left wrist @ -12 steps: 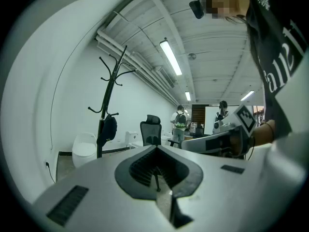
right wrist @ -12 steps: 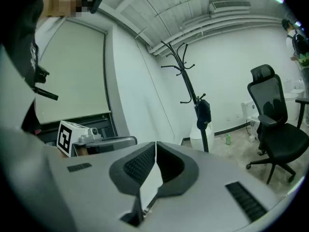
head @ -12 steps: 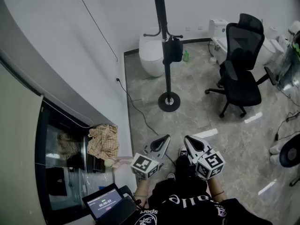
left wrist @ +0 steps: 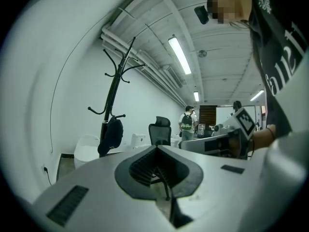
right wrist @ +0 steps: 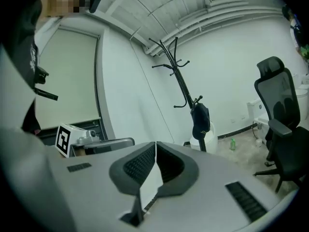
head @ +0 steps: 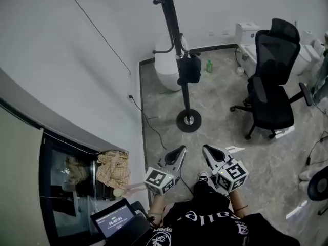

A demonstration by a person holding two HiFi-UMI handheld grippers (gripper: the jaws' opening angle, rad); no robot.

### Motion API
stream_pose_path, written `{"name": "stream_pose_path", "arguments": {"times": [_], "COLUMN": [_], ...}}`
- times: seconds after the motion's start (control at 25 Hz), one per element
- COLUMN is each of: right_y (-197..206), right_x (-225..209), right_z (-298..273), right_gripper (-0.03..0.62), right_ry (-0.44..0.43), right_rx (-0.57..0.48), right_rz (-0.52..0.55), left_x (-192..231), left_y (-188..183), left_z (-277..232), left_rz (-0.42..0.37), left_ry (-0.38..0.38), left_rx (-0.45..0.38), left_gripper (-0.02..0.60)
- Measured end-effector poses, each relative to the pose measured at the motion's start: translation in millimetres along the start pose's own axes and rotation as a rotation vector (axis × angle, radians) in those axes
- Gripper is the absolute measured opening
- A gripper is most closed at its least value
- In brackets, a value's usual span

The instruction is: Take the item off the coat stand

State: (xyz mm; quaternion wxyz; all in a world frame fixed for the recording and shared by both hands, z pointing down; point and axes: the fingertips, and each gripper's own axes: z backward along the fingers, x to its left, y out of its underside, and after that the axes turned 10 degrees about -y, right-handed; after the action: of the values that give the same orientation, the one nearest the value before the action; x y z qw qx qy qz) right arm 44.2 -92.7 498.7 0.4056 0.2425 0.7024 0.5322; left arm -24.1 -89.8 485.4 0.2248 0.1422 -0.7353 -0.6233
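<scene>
— What hung there?
— A soft, slumped black item (head: 190,69), on a low hook of the thin black metal coat stand (head: 173,29) (round base, curved prongs).
— And the tongs?
— The left tongs (head: 180,151) and right tongs (head: 207,151) were both clenched on nothing, well apart from it, above the glossy grey marbled floor (head: 220,119).

Shows bag (head: 190,68) hung on stand (head: 171,19), well apart from left gripper (head: 180,149) and right gripper (head: 206,149), held side by side; chair (head: 271,101) at right.
</scene>
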Motion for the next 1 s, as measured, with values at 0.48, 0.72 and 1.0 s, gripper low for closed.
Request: {"name": "stream_pose_path", "arguments": {"times": [0.48,0.72,1.0], "right_y": [-29.0,-25.6,-26.9], "right_x": [-93.5,-105.7,-137.8], "right_z": [-24.9,-41.5,-53.8], "right_gripper": [0.018,0.018,0.018], "right_ry": [-0.042,-0.059,-0.016], "right_rx": [-0.005,0.015,0.032], "right_rz": [-0.008,-0.016,-0.024], "left_x": [2.0,21.4,50.1], "left_y": [-5.3,-0.8,6.7], "left_z": [-94.4,-102.6,-137.1], "left_rz": [-0.088,-0.047,-0.019], "left_ry": [0.002,-0.031,-0.009], "left_rx": [0.042,0.061,0.076], "left_gripper": [0.003,0.003,0.003]}}
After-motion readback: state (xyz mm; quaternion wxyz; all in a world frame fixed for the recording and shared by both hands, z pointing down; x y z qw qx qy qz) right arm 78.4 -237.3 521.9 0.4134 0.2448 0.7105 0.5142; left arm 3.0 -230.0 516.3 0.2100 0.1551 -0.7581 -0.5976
